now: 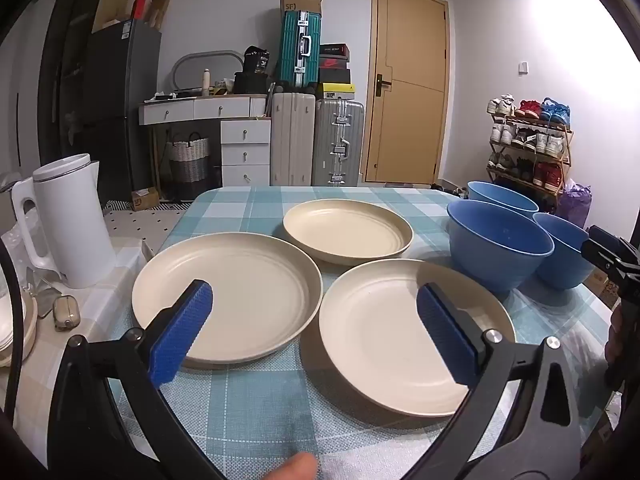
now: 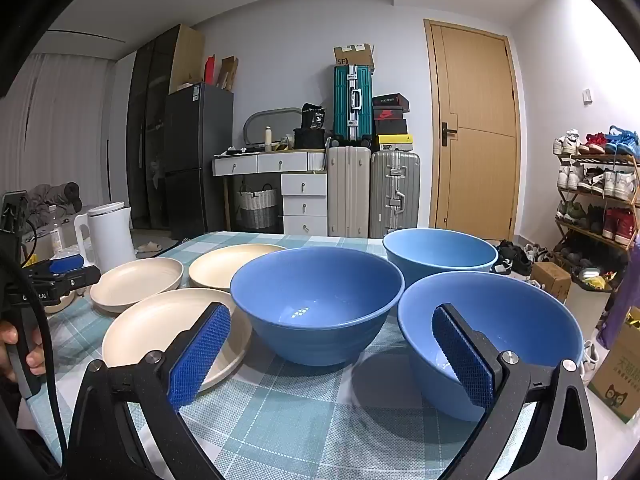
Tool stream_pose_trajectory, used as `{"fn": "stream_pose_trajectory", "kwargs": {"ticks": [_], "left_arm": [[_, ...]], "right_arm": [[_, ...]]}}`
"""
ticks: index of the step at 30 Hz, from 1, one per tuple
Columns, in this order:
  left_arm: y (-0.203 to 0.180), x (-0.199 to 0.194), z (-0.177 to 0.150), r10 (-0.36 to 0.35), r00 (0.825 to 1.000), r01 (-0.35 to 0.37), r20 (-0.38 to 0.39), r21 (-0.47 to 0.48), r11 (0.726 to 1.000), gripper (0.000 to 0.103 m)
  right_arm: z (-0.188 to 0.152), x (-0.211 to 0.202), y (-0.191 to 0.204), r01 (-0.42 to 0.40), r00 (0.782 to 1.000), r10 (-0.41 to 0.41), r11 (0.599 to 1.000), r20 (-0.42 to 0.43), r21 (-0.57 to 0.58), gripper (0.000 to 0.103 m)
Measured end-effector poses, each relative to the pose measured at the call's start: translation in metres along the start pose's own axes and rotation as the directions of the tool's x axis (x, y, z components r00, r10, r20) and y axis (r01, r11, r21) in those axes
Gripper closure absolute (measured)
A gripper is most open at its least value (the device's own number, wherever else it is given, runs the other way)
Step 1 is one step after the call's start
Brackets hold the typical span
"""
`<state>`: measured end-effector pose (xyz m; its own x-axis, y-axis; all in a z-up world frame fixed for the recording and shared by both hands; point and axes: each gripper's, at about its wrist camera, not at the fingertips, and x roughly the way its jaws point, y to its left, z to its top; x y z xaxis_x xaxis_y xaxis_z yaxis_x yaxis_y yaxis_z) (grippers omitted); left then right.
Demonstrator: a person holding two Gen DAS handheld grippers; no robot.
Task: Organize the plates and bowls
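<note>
Checked teal tablecloth (image 1: 256, 400); suitcases (image 1: 316, 144) flank wooden door (image 1: 408, 80).

cream plates (image 1: 228, 292), blue bowls (image 2: 316, 300), teal checked tablecloth (image 1: 256, 400)

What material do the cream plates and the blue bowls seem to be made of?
The cream plates look like matte plastic or a fibre composite: dull, even surface, moulded rings, no glaze. The blue bowls look like similar moulded plastic with a slight sheen: a small light reflection sits inside, and ridges ring the outside. Ceramic cannot be ruled out.
</note>
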<state>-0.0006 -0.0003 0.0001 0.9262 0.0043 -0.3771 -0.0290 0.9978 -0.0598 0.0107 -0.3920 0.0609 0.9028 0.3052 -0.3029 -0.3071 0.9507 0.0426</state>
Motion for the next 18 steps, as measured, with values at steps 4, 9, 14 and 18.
{"fn": "stream_pose_trajectory", "kwargs": {"ticks": [4,9,14,18], "left_arm": [[0.0000,0.0007,0.0001,-0.002,1.000,0.002,-0.009,-0.003,1.000,0.001],[0.0001,0.0006,0.0001,-0.002,1.000,0.002,-0.011,-0.005,1.000,0.001],[-0.0017,0.0004,-0.0001,-0.003,1.000,0.003,-0.010,-0.003,1.000,0.001],[0.0003,0.0006,0.0001,-0.003,1.000,0.003,-0.012,-0.007,1.000,0.001]], "right_arm": [[0.0001,0.0009,0.0001,0.002,1.000,-0.002,1.000,-0.007,-0.008,0.000],[0.0000,0.0002,0.0004,0.003,1.000,-0.003,1.000,-0.004,-0.011,0.000],[0.0000,0.0006,0.0005,0.003,1.000,-0.003,1.000,-0.005,-0.012,0.000],[-0.0001,0.0003,0.0004,0.003,1.000,-0.003,1.000,-0.004,-0.011,0.000]]}}
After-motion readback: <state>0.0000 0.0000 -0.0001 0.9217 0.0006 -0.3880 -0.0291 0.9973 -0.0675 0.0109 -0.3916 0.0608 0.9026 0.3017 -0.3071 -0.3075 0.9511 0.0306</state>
